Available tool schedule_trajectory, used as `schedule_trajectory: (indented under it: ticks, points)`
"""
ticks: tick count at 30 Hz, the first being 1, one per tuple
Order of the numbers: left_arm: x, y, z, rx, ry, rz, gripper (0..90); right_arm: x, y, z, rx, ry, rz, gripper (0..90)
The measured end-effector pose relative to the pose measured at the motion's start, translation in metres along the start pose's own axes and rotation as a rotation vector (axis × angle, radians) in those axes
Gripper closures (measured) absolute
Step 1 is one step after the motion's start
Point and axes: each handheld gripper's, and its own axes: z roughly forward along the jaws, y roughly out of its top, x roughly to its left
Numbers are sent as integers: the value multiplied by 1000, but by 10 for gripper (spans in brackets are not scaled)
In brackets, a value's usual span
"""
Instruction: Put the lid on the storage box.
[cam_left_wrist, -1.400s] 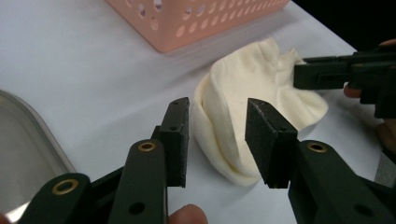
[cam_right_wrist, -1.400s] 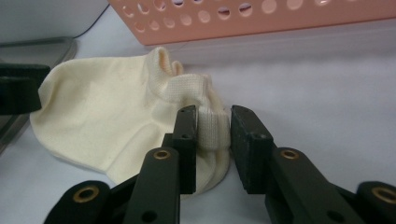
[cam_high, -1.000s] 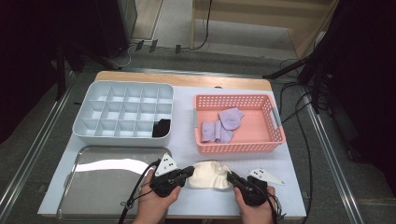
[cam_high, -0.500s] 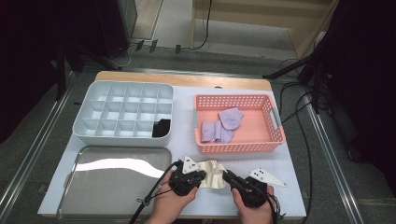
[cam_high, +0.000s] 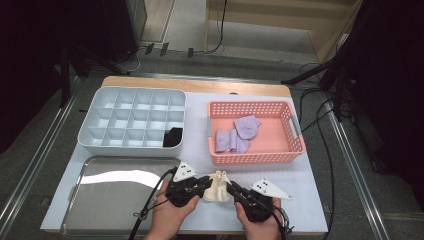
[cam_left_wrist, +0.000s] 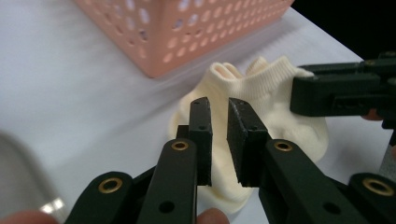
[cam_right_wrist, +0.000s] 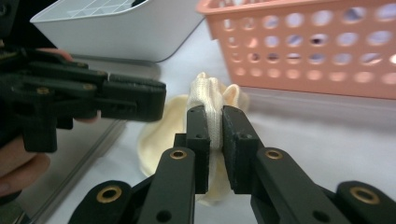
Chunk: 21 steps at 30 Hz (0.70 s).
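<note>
A cream sock (cam_high: 216, 186) lies bunched on the white table near the front edge, between my two grippers. My right gripper (cam_high: 232, 187) comes at it from the right. In the right gripper view, my right gripper (cam_right_wrist: 215, 114) is shut on a fold of the sock (cam_right_wrist: 156, 130), with fabric pinched between the pads. My left gripper (cam_high: 205, 184) sits at the sock's left side. Its jaws have just been opening. In the left gripper view, my left gripper (cam_left_wrist: 219, 109) shows a narrow gap, and the sock (cam_left_wrist: 280, 121) lies beyond the pads, not pressed by them.
A pink basket (cam_high: 250, 104) holding purple socks (cam_high: 240, 132) stands just behind the grippers. A white compartment tray (cam_high: 87, 132) at the back left has a black item (cam_high: 173, 137) in one cell. A metal tray (cam_high: 110, 205) lies at the front left, beside my left hand.
The sock lay flatter and wider a second ago; now it is bunched between the grippers. The left gripper moved right onto it, then drew back a little. The right gripper shifted slightly up.
</note>
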Motion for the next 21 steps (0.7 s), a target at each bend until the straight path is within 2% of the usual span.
schedule_trajectory:
  ticks: [5,8,11,14,17,19,21]
  points:
    - [13,-9,-4,1,-7,-45,801,15,-4,19,26,0,-43,806]
    - [16,-10,-8,-9,-7,-51,787,20,-7,28,41,22,-46,727]
    - [21,-10,-13,-22,-6,-60,783,23,-6,24,19,96,-47,656]
    - [26,-11,-16,-28,-8,-73,779,20,-2,9,-18,117,-26,635]
    - [27,-12,-19,-35,-14,-72,775,11,-2,-3,-39,85,6,645]
    - [26,-11,-20,-43,-24,-77,771,4,-7,-5,-27,52,24,653]
    - [25,-10,-23,-55,-35,-81,767,-2,-14,-3,-7,41,60,655]
